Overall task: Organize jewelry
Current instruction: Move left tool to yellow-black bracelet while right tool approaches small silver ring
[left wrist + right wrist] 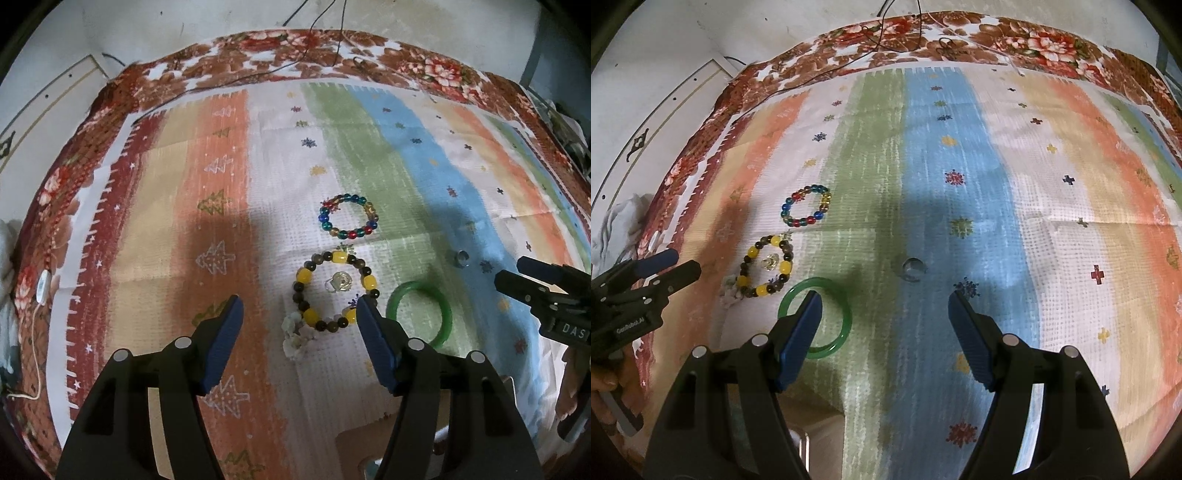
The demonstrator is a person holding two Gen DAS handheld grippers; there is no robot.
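On the striped cloth lie a multicolour bead bracelet, a yellow-and-dark bead bracelet with a small silver piece inside it, a green bangle, a silver ring and a pale cluster piece. My left gripper is open and empty, just short of the yellow bracelet. My right gripper is open and empty; its left finger overlaps the bangle in view. The ring lies ahead between its fingers.
A wooden box edge shows at the bottom under the grippers. The floral cloth border rings the table. Black cables lie at the far edge. A white cloth sits off the left side.
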